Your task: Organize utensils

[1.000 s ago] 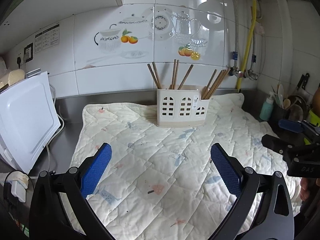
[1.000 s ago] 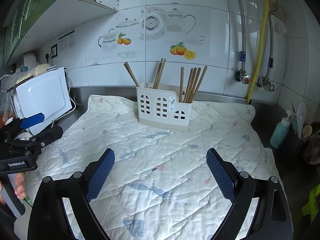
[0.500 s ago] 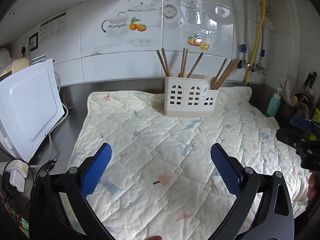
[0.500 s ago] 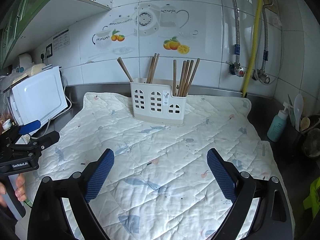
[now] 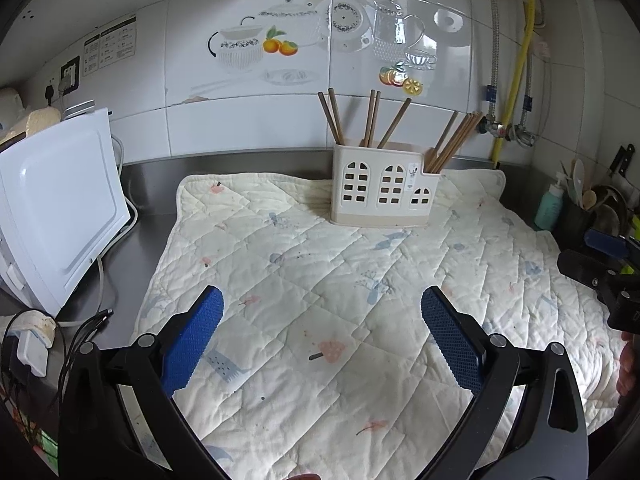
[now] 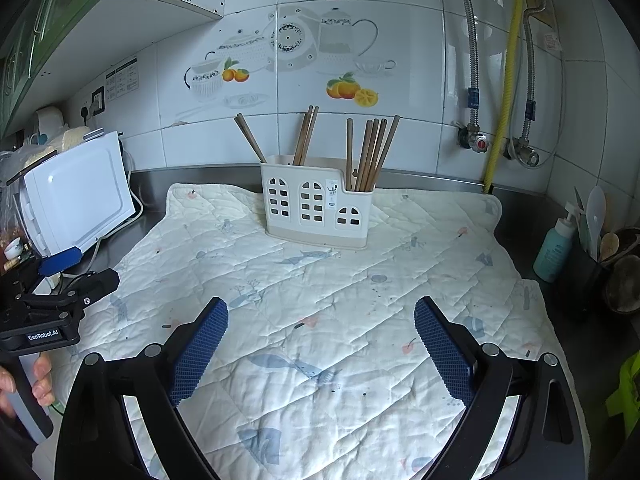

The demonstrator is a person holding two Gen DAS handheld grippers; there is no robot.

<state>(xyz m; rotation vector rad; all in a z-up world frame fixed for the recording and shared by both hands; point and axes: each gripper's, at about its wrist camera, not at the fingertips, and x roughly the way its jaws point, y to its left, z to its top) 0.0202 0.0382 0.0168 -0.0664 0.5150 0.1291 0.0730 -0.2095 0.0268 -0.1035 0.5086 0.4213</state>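
1. The chopsticks [image 6: 370, 152] all stand in the white utensil holder [image 6: 316, 208], which sits at the far middle of the quilted mat [image 6: 320, 300]; none lies loose on the mat, so the sorting looks done or close to it.
2. The holder has compartments: a tight bunch fills the low right one, two pairs lean in the taller left part, and the left wrist view shows a fifth stick there.
3. What may remain is regrouping those spread sticks; I cannot tell the intended order.
4. The left gripper [image 5: 322, 318] and right gripper [image 6: 320, 330] hover over the near mat, fingers [image 6: 200, 350] wide apart and empty.
5. On the bench [image 6: 520, 200], a white appliance [image 6: 80, 192] stands left and a teal pump bottle [image 6: 558, 246] right.
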